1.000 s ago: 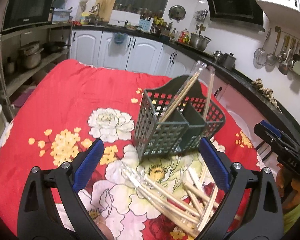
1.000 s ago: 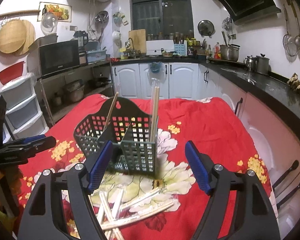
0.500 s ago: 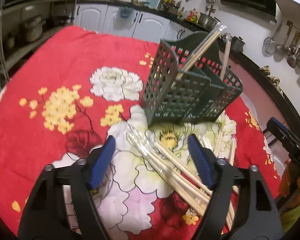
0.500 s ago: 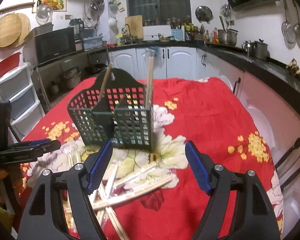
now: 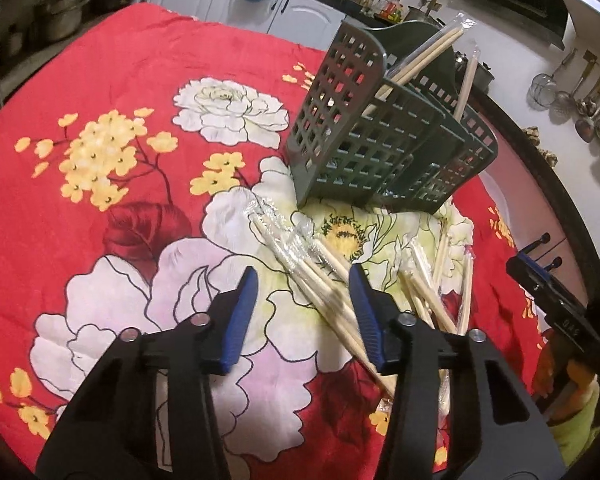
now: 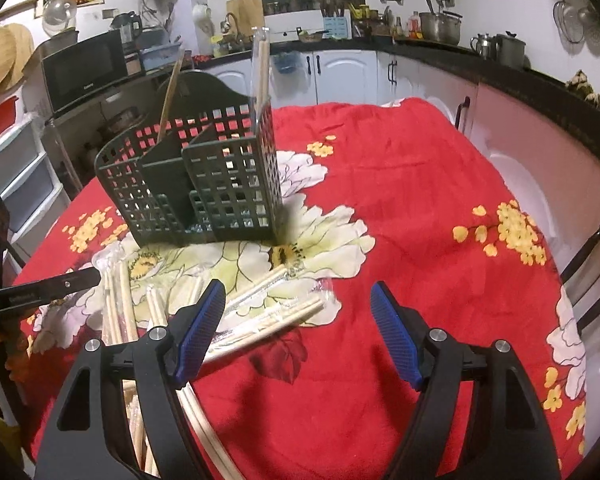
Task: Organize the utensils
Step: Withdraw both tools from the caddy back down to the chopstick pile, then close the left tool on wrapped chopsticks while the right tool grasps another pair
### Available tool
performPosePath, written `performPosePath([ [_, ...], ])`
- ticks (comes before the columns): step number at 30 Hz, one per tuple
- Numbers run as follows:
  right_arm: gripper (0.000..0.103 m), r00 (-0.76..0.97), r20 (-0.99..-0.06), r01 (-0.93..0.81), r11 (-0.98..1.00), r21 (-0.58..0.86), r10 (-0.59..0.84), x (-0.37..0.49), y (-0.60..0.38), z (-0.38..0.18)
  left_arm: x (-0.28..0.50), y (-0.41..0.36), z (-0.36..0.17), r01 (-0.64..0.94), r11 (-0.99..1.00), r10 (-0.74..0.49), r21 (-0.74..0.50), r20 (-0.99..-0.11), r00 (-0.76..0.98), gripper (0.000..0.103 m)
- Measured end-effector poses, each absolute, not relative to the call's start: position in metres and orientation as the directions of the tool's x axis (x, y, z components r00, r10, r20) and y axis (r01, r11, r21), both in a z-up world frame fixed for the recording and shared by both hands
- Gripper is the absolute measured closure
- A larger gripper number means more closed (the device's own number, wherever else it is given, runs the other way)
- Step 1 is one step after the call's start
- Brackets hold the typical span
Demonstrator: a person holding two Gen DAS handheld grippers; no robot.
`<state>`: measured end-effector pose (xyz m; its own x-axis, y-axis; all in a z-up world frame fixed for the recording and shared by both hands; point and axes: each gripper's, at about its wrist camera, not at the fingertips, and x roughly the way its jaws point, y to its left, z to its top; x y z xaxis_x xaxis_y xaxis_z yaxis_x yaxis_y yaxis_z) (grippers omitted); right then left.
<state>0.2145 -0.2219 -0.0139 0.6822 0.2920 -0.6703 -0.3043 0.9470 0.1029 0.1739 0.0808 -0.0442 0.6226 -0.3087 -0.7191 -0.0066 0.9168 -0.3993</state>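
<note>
Table under red cloth printed with large white and small yellow flowers. Dark green slotted caddy stands upright on cloth, on white flower print; several chopsticks lean inside its compartments. Just in front of caddy, loose heap of chopsticks, many in clear plastic sleeves, lies flat on cloth, crossing one another at angles. Separate wrapped pairs lie beside heap. Rest of cloth shows only print.

One basket – two grippers – many wrapped chopsticks.
</note>
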Motion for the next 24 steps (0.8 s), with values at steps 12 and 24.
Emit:
performPosePath([
  [12, 0.031, 0.599, -0.749, -0.279, 0.951, 0.137, 0.283, 0.24, -0.219, -0.033, 0.193, 0.089, -0.054, -0.042, 0.891, -0.336, -0.452, -0.719, 0.608, 0.075],
  [24, 0.052, 0.495, -0.795, -0.17, 0.936, 0.307, 0.351, 0.273, -0.233, -0.055, 0.196, 0.097, -0.06, -0.035, 0.873, -0.367, -0.487, -0.703, 0.609, 0.092],
])
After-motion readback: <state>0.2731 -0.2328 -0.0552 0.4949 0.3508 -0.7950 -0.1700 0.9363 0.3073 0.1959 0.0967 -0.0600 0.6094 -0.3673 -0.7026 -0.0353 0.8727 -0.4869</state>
